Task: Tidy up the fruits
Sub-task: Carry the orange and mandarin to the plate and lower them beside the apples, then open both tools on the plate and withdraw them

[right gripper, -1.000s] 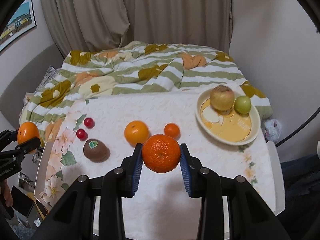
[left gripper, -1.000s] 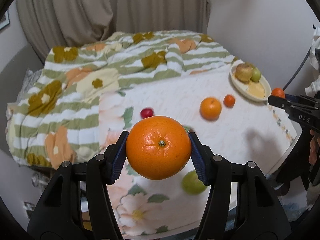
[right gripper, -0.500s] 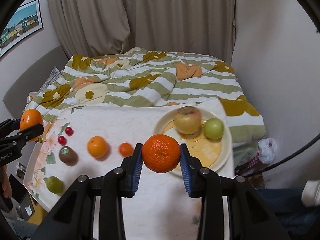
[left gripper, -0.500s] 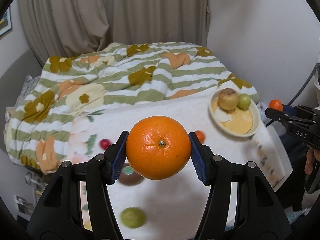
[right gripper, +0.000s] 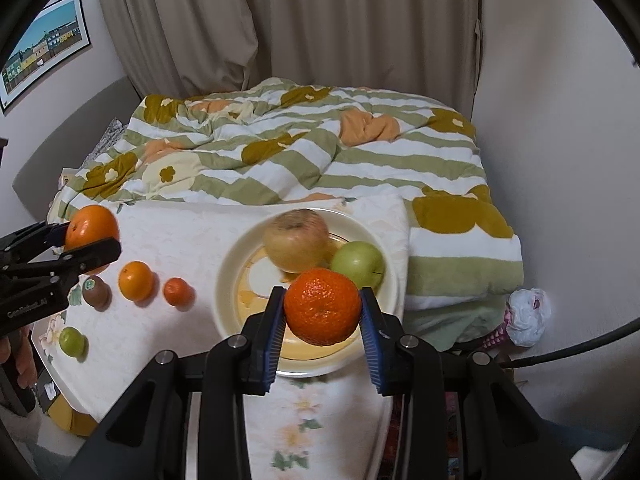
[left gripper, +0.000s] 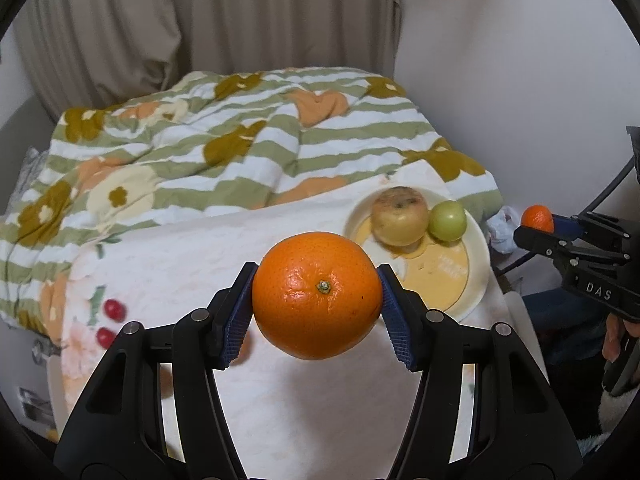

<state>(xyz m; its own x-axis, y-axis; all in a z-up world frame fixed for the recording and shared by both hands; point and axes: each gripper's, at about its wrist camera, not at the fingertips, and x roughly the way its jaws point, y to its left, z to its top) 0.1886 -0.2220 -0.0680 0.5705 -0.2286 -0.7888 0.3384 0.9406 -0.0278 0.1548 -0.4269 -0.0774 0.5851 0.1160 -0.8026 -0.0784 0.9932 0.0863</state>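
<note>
Right wrist view: the right gripper clamps a small, pebbly mandarin above the near rim of a cream plate — an apple lies there. At left, the left gripper grips a large glossy orange over the tablecloth.

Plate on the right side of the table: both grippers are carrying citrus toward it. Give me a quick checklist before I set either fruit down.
1. Left gripper clamped on the large orange: ok.
2. Right gripper clamped on the mandarin: ok.
3. Plate in view ahead of the right gripper: ok.
4. Bare space on the plate: ok; the yellowish apple and green apple sit at its far side, the near part shows bare.
5. Mandarin directly above the plate: cannot tell; it only overlaps it in the right wrist view.
6. Grippers apart from each other: ok.
</note>
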